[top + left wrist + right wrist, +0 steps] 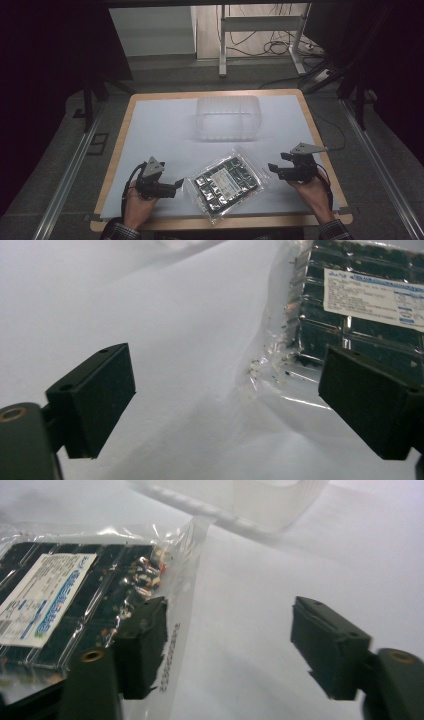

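Both grippers stand with their jaws wide apart and hold nothing. The left gripper (176,187) rests low on the table in the person's left hand (137,202), its jaws pointing toward the clear plastic bag (228,182) just beside it; in the left gripper view the right-hand jaw sits over the bag's crinkled edge, though whether it actually touches the plastic is hard to tell from that angle. The right gripper (274,168), held in the right hand (312,190), faces the bag from the opposite side, and in the right gripper view one jaw hangs over the bag's sealed border while the other is above bare white sheet. The bag lies flat and askew near the front middle of the table, between the two grippers, packed with dark rectangular pieces in rows under a white printed label (225,179). Farther back, near the middle of the table, stands a translucent plastic container (228,117), well apart from the bag. A white sheet (160,130) covers the wooden table (125,127). Beyond it the room is dim, with a metal frame (222,45) and loose cables (272,47) on the floor.
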{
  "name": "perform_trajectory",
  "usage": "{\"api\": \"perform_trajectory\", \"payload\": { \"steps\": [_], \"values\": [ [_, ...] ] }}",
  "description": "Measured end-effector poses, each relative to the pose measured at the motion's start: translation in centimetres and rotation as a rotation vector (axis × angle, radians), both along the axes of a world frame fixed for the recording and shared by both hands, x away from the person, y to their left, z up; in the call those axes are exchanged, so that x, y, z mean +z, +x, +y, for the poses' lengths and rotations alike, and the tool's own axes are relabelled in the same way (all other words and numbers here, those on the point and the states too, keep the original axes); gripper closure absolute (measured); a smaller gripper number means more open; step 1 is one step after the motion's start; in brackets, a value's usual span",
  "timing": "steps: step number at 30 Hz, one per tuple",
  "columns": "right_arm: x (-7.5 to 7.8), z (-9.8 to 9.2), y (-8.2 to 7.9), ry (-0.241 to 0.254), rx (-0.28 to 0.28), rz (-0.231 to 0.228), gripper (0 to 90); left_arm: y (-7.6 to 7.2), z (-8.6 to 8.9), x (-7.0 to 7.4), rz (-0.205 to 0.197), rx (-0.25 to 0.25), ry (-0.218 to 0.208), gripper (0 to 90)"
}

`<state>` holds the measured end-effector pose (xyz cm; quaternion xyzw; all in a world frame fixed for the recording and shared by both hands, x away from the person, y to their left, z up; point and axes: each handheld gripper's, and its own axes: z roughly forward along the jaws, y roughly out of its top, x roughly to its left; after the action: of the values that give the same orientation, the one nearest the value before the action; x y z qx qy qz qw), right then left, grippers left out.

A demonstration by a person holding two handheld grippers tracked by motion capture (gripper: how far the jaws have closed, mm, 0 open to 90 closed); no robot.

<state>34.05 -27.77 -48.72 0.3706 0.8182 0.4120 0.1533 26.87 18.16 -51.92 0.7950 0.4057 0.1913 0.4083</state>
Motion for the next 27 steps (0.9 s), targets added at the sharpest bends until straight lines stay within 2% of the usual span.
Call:
{"api": "perform_trajectory", "payload": {
  "steps": [3, 9, 17, 27],
  "values": [
    [-0.3, 0.1, 0.1, -0.011, 0.009, 0.010, 23.0, 0.0, -0.3, -0.1, -0.007, -0.008, 0.021, 4.4],
    [-0.5, 0.6, -0.1, -0.028, 0.037, 0.010, 19.1, 0.0, -0.5, -0.2, -0.011, -0.022, 0.022, 3.6],
    [-0.8, 0.6, 0.0, -0.027, 0.031, 0.021, 17.1, 0.0, -0.6, -0.2, -0.016, -0.032, 0.034, 3.6],
    [-0.8, 1.0, 0.0, -0.039, 0.039, 0.013, 15.5, 0.0, -0.9, -0.3, -0.017, -0.046, 0.048, 3.6]
  ]
}}
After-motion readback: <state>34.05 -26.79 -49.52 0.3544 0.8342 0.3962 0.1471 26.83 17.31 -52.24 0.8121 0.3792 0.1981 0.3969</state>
